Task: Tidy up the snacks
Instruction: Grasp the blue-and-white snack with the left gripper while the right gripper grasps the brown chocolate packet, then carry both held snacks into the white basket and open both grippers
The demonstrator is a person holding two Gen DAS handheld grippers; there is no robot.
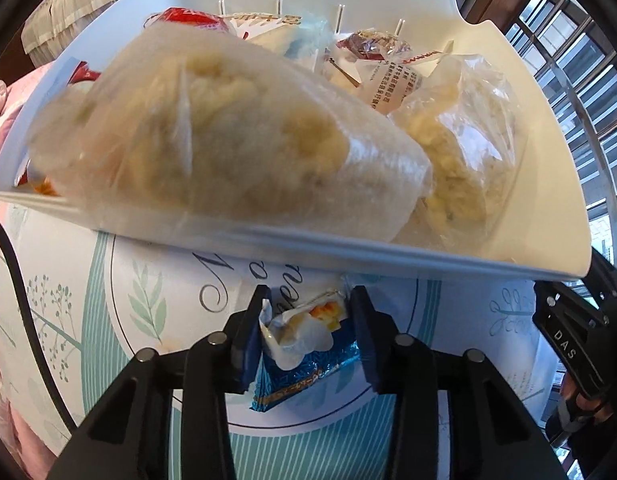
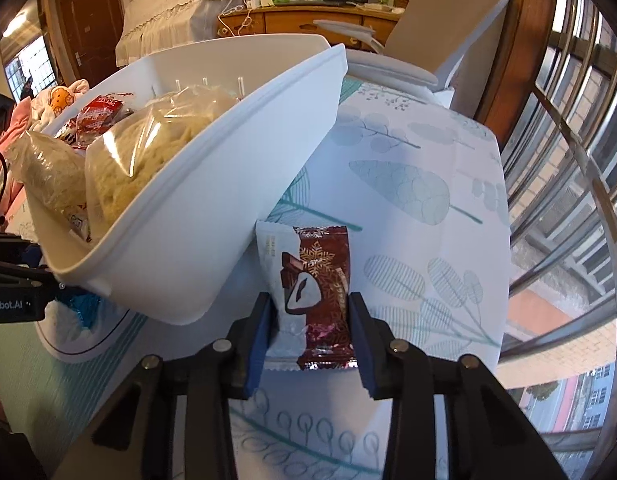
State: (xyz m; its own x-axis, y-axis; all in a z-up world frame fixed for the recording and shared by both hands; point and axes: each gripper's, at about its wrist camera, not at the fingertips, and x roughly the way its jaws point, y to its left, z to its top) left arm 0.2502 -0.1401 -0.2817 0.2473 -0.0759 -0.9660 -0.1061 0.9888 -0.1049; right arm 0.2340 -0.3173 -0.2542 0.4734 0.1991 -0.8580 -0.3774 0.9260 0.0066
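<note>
My left gripper (image 1: 310, 298) points down at the table, its blue pads closed on a blue and white snack packet (image 1: 304, 344) that lies just in front of the white basket (image 1: 348, 250). Two clear bags of pale yellow snacks (image 1: 228, 132) and several red and white packets (image 1: 372, 46) fill the basket. In the right wrist view, my right gripper (image 2: 308, 300) is shut on a dark red and white snack packet (image 2: 316, 276). That packet stands upright on the table against the basket's wall (image 2: 212, 216).
A leaf-patterned tablecloth (image 2: 420, 184) covers the table. A beige chair (image 2: 440, 20) stands at the far edge, with a wooden sideboard (image 2: 308, 20) behind it. Window railings (image 2: 568, 160) run along the right. Pink bedding (image 1: 0, 128) lies to the left.
</note>
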